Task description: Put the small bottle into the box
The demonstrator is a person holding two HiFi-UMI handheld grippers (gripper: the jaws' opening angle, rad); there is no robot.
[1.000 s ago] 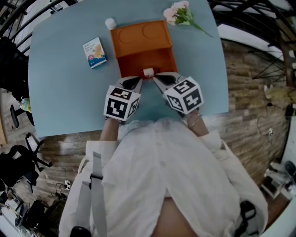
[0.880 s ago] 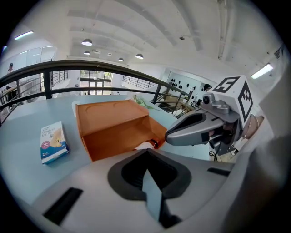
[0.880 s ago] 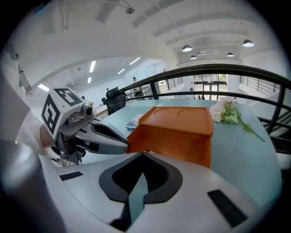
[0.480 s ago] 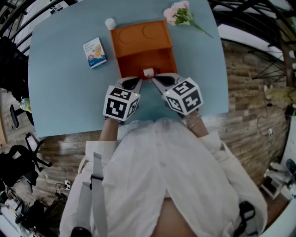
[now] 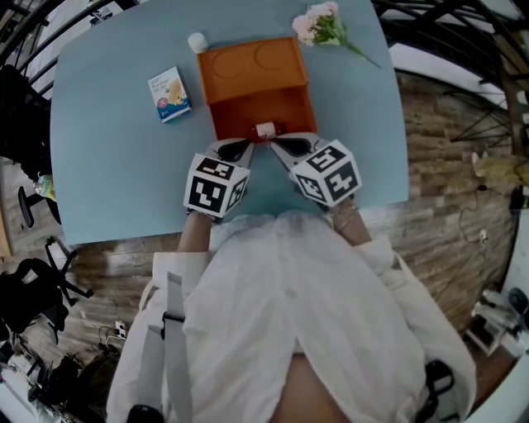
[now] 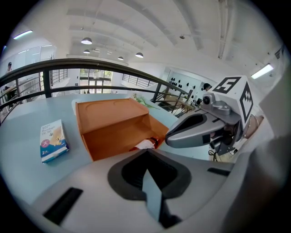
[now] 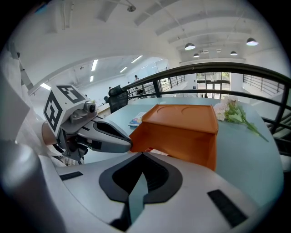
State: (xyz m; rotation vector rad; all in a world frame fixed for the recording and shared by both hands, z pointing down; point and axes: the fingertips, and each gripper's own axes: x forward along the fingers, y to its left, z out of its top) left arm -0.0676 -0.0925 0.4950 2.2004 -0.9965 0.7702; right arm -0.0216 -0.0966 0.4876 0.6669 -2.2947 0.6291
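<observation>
My left claw (image 6: 146,154): jaws together, empty, at the orange box's (image 5: 256,83) near edge. My right claw (image 7: 142,155): likewise closed, empty. Small bottle (image 5: 265,130): lying inside the box's open near end. Tabletop (image 5: 107,165): carton (image 5: 169,93), flowers (image 5: 324,25).

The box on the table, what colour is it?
The box is plain orange all over; the head view shows it best.

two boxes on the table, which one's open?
The orange box: its lid is flipped back and the inside shows. The small blue-and-white carton to its left lies flat and closed.
</observation>
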